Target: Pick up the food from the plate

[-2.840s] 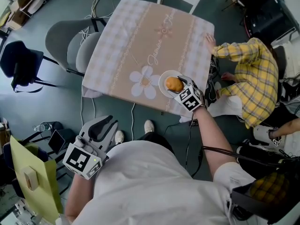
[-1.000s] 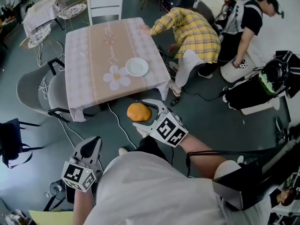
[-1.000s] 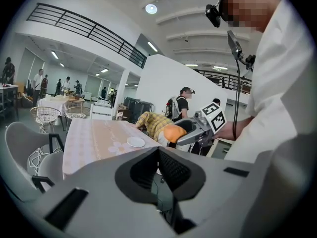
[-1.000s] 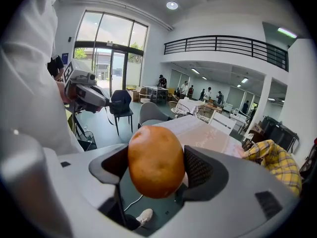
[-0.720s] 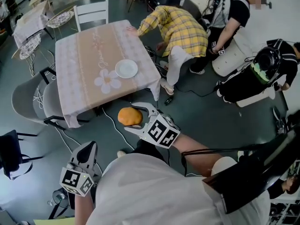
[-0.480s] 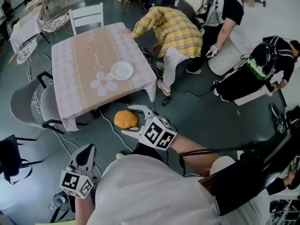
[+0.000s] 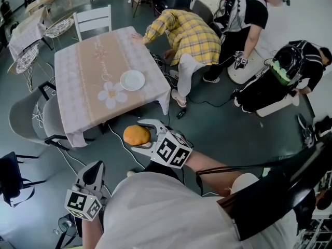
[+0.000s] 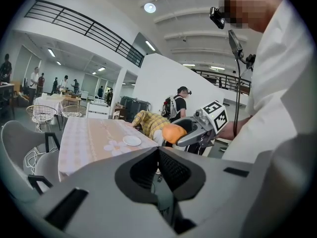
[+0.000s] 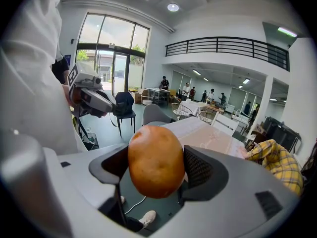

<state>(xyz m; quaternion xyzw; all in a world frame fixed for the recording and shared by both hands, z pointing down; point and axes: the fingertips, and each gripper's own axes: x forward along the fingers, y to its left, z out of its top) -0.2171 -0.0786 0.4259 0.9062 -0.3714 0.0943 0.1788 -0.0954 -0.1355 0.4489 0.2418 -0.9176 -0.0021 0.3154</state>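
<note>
At 7 o'clock in the head view my left claw [image 7: 94, 169] hangs low beside my body. Its own view shows the jaws pressed together with nothing between them.

At 11 o'clock stands the counter [image 7: 78, 82] in its checked cloth, and on it the white plate [image 7: 132, 80], now bare. A few seconds ago the food [image 7: 136, 135] lay on that plate with my right claw at it. The plate has since emptied, and the counter has slid away toward the upper left of my view.

Just left of centre, toward 8 o'clock, my right claw [image 7: 142, 135] pinches the food, a rounded orange-brown lump like a bun. It is held over the dark floor [image 7: 218, 123], well apart from the plate. The right gripper view shows it seated squarely between the two ribbed pads, bulging above and below them.

I judge the pick-up done: the food is off the plate and the hold looks firm.

At 1 o'clock a person in a yellow checked shirt [image 7: 187, 35] bends beside the counter.
</note>
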